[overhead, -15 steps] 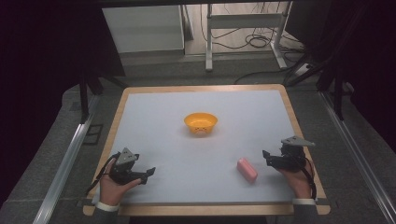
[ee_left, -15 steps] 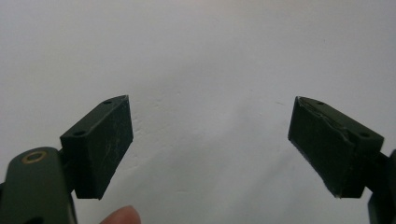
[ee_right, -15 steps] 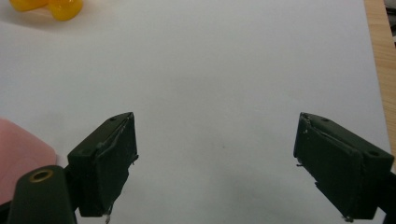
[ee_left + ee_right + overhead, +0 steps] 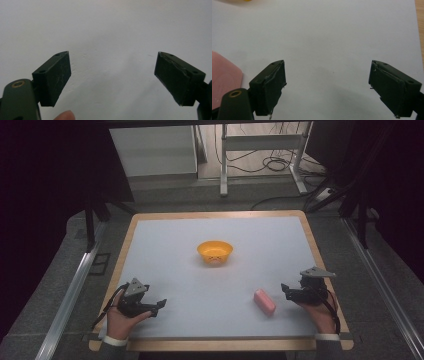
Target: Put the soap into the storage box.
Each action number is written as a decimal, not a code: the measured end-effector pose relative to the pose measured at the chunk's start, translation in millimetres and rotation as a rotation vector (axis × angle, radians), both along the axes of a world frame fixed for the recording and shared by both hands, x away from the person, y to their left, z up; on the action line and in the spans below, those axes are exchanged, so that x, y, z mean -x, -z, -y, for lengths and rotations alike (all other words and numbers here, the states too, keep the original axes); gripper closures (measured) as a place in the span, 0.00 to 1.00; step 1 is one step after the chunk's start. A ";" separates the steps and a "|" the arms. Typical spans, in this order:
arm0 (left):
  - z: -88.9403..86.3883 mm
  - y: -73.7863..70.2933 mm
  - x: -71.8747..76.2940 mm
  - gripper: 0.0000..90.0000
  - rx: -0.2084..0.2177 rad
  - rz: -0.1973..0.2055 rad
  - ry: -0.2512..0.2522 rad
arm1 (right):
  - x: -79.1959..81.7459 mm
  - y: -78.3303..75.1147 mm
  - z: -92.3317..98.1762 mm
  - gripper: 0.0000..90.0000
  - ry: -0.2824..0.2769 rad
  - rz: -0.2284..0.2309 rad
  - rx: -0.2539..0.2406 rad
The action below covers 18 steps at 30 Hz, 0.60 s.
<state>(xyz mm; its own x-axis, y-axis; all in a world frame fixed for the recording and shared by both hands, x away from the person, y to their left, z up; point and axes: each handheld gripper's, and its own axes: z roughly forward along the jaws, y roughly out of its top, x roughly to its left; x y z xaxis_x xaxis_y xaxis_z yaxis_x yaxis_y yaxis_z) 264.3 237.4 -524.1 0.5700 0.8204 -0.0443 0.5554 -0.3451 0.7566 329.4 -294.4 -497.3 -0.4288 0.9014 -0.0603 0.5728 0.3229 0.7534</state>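
On the white worktop [image 4: 165,250], the left tongs [image 4: 161,304] rested at about seven o'clock in the high view, their jaws spread wide with nothing between them and pointing toward three o'clock. The orange bowl [image 4: 215,252] sat just above the centre, toward twelve o'clock. The pink block [image 4: 264,301] lay at about five o'clock, just beside the right tongs [image 4: 284,290], which stood wide apart and empty, clear of the block, pointing toward nine o'clock.
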 end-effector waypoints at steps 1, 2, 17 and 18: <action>-0.1 -0.1 0.0 0.16 0.000 0.000 0.000 | -0.1 0.2 -0.1 0.15 0.000 -0.001 0.000; -0.1 0.0 0.0 0.16 0.000 0.000 0.000 | -0.1 0.3 -0.2 0.15 0.000 -0.002 0.001; 0.5 0.7 -0.3 0.16 -0.005 0.000 0.000 | 4.0 -8.7 3.6 0.17 -0.011 0.041 -0.020; 0.7 0.7 -0.3 0.16 -0.005 -0.001 0.001 | 4.4 -9.6 4.1 0.17 -0.012 0.041 -0.022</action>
